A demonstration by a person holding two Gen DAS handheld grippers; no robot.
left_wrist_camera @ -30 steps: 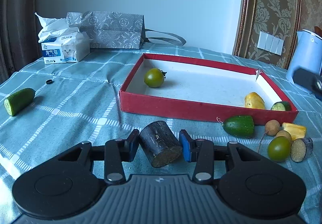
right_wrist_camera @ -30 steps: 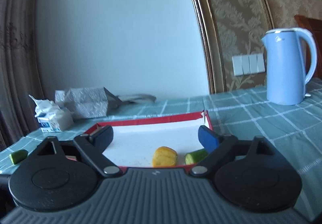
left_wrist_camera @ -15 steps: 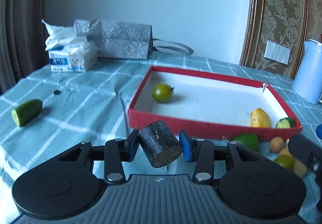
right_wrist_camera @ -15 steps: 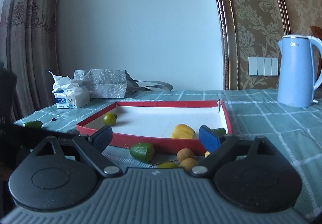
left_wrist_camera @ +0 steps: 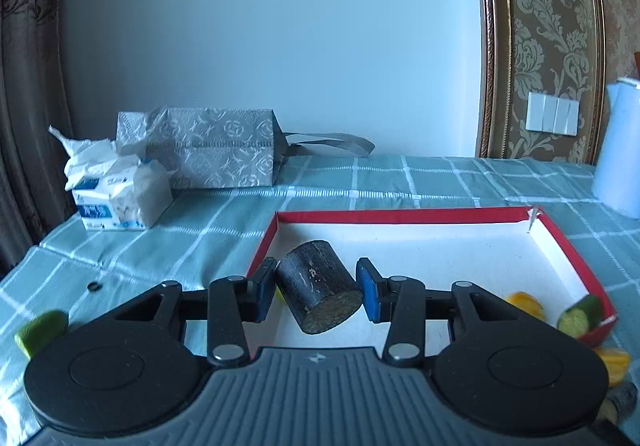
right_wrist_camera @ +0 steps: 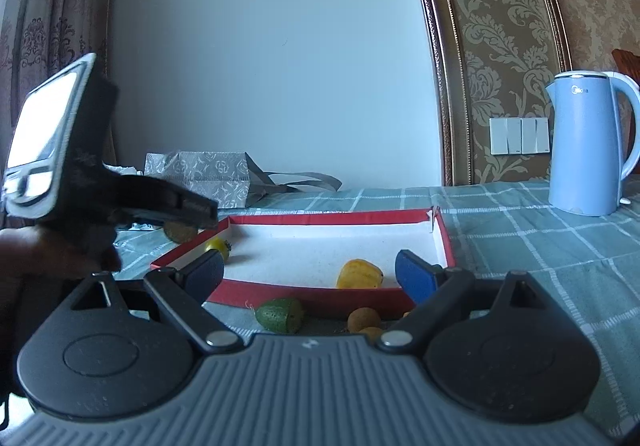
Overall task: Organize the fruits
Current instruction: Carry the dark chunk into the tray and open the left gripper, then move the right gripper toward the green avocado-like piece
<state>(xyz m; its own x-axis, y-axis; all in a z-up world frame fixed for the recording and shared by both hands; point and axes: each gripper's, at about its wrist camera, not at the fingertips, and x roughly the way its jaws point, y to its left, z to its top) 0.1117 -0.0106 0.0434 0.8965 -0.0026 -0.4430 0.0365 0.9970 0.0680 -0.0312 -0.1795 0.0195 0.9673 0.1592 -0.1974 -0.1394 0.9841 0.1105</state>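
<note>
Raised over red tray (left_wrist_camera: 560, 222): left hand-held gripper (left_wrist_camera: 318, 289) clamping dark cylinder (left_wrist_camera: 320, 286).

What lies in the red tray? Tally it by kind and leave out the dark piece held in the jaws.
tomato: 1
yellow piece: 1
cucumber piece: 1
Total: 3

One red tray (right_wrist_camera: 316, 292), one kettle (right_wrist_camera: 584, 149) — two cucumber pieces (left_wrist_camera: 578, 316) (left_wrist_camera: 40, 330).

Left gripper (left_wrist_camera: 318, 289) jaws clamping dark stub (left_wrist_camera: 318, 292) (cut end forward), above red tray (left_wrist_camera: 568, 242)
</note>
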